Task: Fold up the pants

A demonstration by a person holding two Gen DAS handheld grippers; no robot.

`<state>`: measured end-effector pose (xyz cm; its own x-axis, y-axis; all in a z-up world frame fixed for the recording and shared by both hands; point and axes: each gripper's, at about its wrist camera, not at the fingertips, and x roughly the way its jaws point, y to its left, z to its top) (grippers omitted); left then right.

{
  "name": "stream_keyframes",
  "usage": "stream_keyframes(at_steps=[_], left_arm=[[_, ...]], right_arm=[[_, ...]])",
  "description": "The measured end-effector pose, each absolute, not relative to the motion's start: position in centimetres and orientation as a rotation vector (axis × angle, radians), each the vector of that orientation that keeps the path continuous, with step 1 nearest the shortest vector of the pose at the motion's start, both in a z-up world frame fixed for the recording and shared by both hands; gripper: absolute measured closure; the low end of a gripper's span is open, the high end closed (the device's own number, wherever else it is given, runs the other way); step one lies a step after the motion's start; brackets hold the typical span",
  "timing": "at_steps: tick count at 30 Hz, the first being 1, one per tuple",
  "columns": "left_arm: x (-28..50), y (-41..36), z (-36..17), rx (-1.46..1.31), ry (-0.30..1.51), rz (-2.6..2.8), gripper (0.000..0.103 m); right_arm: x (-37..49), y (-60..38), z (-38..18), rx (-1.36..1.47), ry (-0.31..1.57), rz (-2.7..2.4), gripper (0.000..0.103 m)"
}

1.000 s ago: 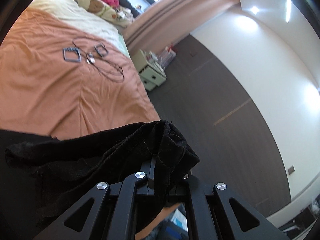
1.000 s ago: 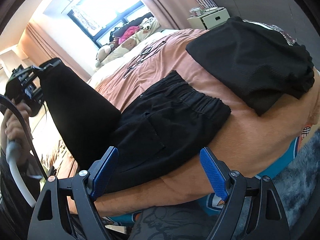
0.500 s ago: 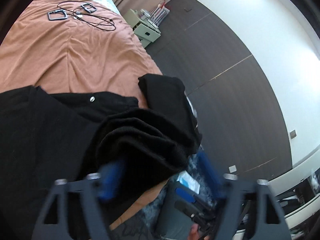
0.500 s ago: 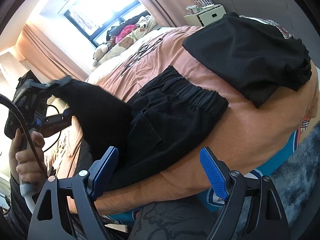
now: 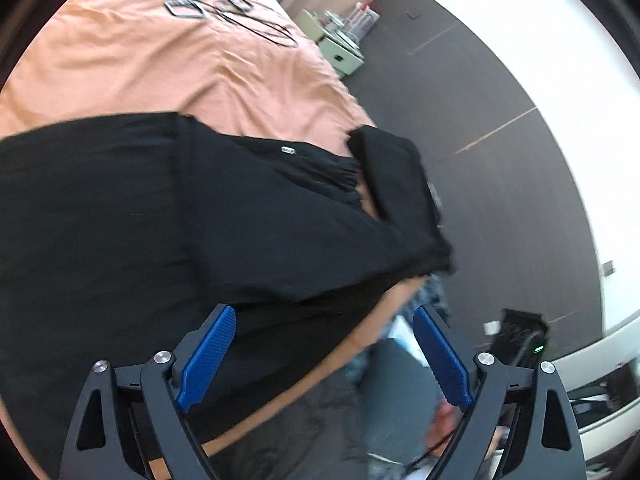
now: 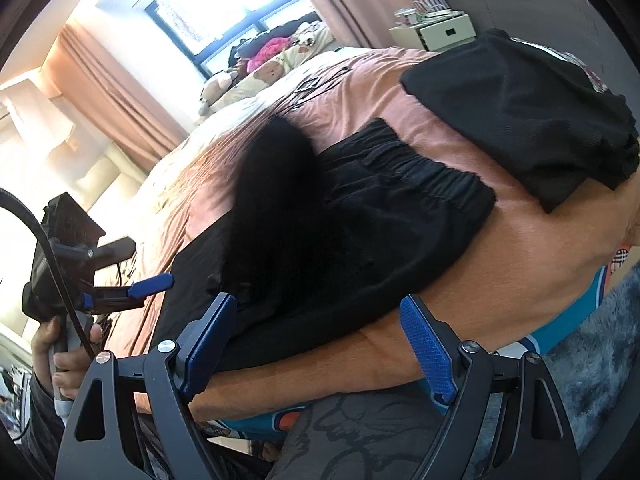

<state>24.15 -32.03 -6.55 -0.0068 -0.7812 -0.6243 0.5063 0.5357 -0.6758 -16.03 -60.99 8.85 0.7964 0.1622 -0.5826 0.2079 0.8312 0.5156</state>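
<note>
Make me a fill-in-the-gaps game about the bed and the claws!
1. The pants on the bed are coloured ____.
2. The bedspread under them is coloured ____.
3. The pads on the right claw are coloured ____.
4. The left claw is opening and grips ____.

Answers: black; orange; blue; nothing

So the black pants (image 5: 192, 216) are spread over the peach bedspread (image 5: 168, 60) and fill the middle of the frame out to 9 o'clock, with a second folded black garment (image 5: 396, 176) touching their elastic waistband at about 2 o'clock. The left gripper (image 5: 324, 356) sits at 6 o'clock with its blue pads (image 5: 208, 356) opening and nothing pinched between them, just the pants' near edge and the bed's edge showing through the gap. Up at 12 o'clock there's a tangle of black cable (image 5: 256, 24) on the bedspread, and a small pale nightstand (image 5: 340, 52) stands at 1 o'clock against the dark wall.
</note>
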Motion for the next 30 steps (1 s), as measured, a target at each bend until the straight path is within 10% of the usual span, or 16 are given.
stream_keyframes(at_steps=[24, 30], left_arm=[[27.7, -16.3, -12.1, -0.209, 1.152, -0.652, 0.013], [29.2, -14.4, -13.9, -0.300, 1.191, -0.643, 0.039]], right_arm=[[-14.9, -57.9, 8.5, 0.497, 0.723, -0.122, 0.020], [-14.7, -57.4, 8.4, 0.481, 0.706, -0.123, 0.020]])
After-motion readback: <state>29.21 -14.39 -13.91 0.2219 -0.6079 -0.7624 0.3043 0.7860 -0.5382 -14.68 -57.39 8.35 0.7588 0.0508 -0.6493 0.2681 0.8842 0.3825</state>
